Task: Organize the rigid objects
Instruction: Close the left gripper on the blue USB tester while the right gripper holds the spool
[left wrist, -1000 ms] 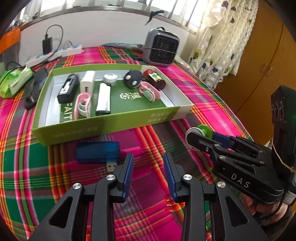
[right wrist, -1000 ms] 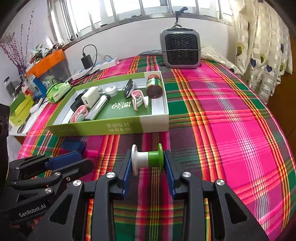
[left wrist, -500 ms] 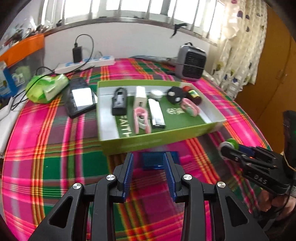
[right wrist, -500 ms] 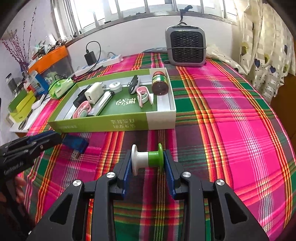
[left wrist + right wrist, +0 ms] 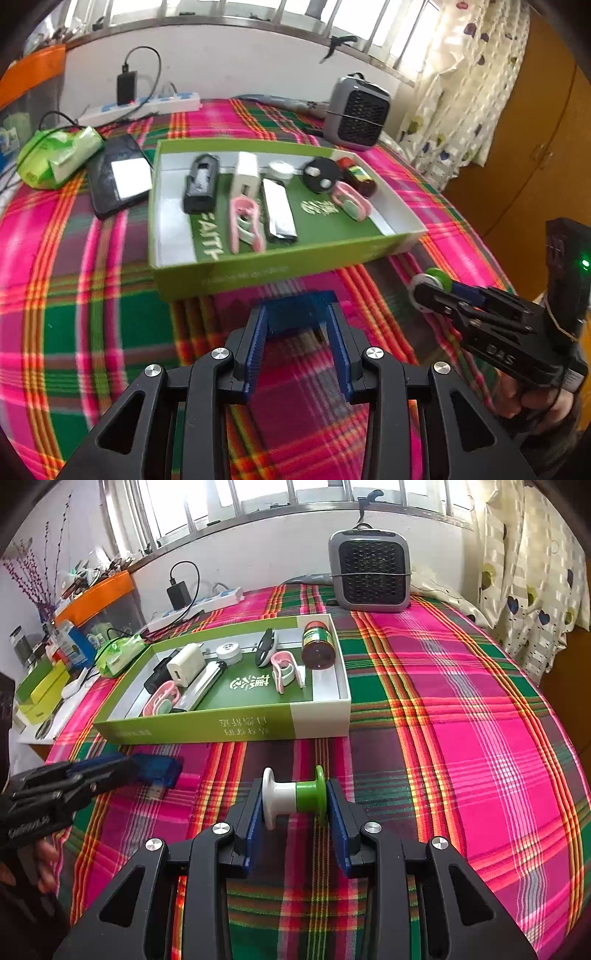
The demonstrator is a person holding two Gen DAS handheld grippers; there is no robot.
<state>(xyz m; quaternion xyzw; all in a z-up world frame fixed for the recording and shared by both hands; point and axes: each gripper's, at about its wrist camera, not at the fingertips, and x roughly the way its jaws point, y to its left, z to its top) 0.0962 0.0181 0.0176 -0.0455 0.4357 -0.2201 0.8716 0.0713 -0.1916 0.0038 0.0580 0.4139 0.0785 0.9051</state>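
Observation:
A blue see-through USB device [image 5: 301,312] [image 5: 157,770] lies on the plaid cloth just in front of the green box [image 5: 258,273] [image 5: 184,731]. My left gripper [image 5: 297,321] [image 5: 122,766] is open, one finger on each side of the device. The white-and-green spool [image 5: 291,797] [image 5: 436,278] is clamped end to end in my right gripper [image 5: 295,799] [image 5: 432,288], low over the cloth to the box's right front. Inside the box lie several small items: a white charger, pink clips, a silver bar, a black fob and a dark jar.
A grey heater [image 5: 356,112] [image 5: 371,570] stands behind the box. A dark phone [image 5: 120,177] and a green tissue pack [image 5: 59,155] lie left of it, a power strip [image 5: 147,105] by the wall. Bare plaid cloth [image 5: 461,738] spreads to the right.
My left gripper swung left, then moved forward until the blue USB device sat between its fingertips. Its finger gap looks unchanged. The right gripper kept hold of the spool, nearly still.

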